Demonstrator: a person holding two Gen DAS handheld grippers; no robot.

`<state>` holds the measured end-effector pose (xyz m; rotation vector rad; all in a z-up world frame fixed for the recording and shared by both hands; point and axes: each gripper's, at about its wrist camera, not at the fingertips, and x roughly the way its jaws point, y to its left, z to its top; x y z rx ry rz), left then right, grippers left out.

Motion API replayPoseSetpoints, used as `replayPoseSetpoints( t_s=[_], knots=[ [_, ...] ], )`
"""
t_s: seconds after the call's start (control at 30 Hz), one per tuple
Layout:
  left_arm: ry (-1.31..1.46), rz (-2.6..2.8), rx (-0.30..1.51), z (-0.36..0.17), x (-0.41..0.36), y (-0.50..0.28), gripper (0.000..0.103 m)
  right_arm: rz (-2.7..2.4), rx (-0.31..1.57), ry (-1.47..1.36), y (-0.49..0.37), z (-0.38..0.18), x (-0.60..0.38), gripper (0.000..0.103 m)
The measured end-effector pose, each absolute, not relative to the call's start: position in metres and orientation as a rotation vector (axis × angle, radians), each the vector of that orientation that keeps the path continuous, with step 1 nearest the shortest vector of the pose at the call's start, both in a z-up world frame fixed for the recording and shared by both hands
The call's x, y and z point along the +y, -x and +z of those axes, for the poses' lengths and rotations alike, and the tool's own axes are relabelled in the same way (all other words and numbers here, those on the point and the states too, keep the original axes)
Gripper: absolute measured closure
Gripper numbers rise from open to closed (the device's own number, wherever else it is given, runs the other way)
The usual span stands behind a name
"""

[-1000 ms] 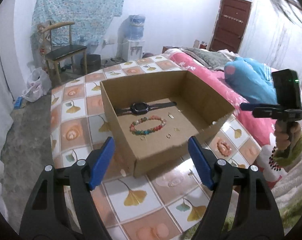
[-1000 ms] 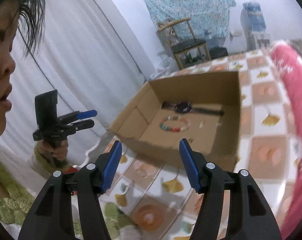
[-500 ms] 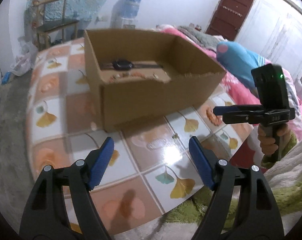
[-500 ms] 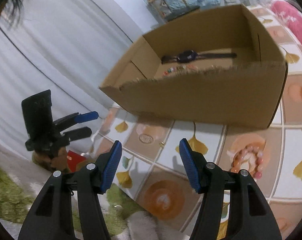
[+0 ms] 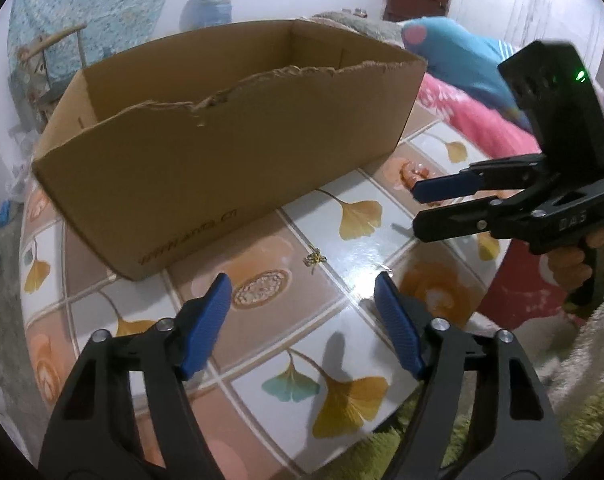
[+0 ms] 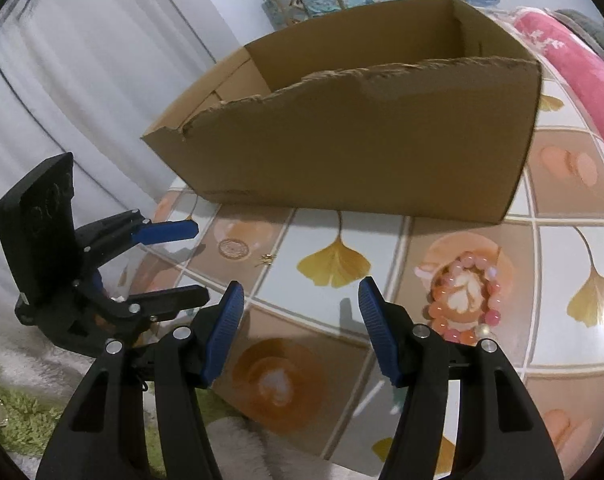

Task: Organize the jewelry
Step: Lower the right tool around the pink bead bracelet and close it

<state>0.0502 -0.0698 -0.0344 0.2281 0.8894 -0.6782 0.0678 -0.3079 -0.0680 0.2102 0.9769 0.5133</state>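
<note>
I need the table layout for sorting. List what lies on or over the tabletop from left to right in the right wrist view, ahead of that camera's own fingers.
left gripper → small gold trinket → cardboard box → pink bead bracelet

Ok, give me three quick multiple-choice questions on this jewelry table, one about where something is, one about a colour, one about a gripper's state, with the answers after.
1. Where does the small gold piece lie?
A. Inside the cardboard box
B. On the tabletop in front of the box
C. On the green rug

2. What colour is the bead bracelet on the table?
A. Pink and orange
B. Black
C. Green

3. How does the left gripper stand?
A. Shut on the bracelet
B. Shut on the box wall
C. Open, holding nothing

Answers: B, it sits on a tile before the cardboard box; A, its beads show pink and orange; C, only tabletop shows between its pads.
</note>
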Motion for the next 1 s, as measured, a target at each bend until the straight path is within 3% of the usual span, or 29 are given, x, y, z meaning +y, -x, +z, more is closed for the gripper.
replayPoseSetpoints(
  t_s=[0.47,0.63,0.87,1.0],
  knots=[
    [-0.400,-0.690,0.941,-0.052,-0.116,-0.068,0.080,0.470,0.931,-0.283,-0.062,-0.071,-0.338,0.045],
    [-0.407,-0.688,0.952,-0.055,-0.120,-0.072,0.084,0.461,0.923,-0.296,-0.063,-0.071,-0.345,0.045],
    [-0.432,-0.717,0.950,-0.054,-0.126,-0.068,0.100,0.407,0.887,-0.249,-0.060,-0.066,-0.345,0.045],
    [-0.432,-0.717,0.950,-0.054,-0.127,-0.068,0.101,0.357,0.888,-0.213,-0.063,-0.066,-0.344,0.045]
  ],
)
